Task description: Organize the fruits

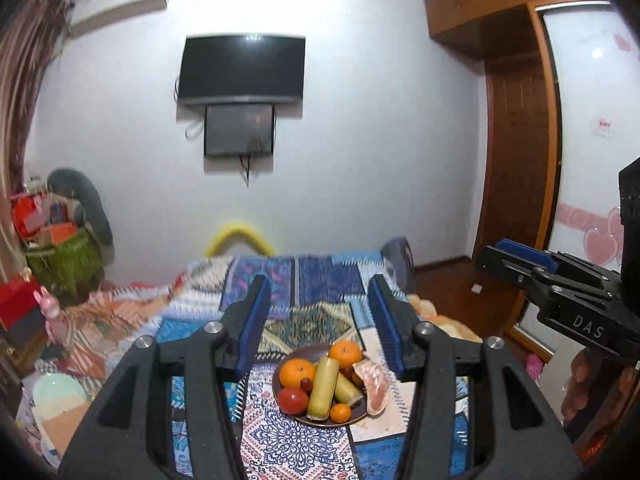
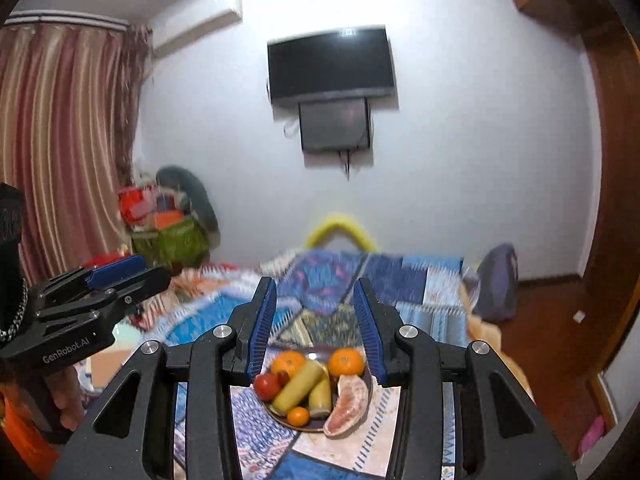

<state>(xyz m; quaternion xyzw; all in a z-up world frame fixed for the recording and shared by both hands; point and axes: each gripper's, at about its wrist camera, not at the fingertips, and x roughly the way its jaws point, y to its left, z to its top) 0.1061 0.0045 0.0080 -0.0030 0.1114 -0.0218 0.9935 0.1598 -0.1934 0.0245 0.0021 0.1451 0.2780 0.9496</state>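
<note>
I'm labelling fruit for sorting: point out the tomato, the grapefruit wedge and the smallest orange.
tomato (image 1: pixel 293 400), left wrist view, middle of its red skin
grapefruit wedge (image 2: pixel 347 404), right wrist view, pink flesh
smallest orange (image 2: pixel 298 416), right wrist view, centre

"das" on right gripper (image 1: pixel 496 258); "genrobot.ai" on left gripper (image 2: pixel 132 272).

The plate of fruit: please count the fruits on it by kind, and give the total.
On the plate:
Oranges, large: 2
Orange, small: 1
Bananas: 2
Tomato-like red fruit: 1
Small dark red fruits: 2
Peeled pomelo piece: 1
Total: 9

left gripper (image 1: pixel 320 320): jaws apart, empty; right gripper (image 2: pixel 316 320): jaws apart, empty
</note>
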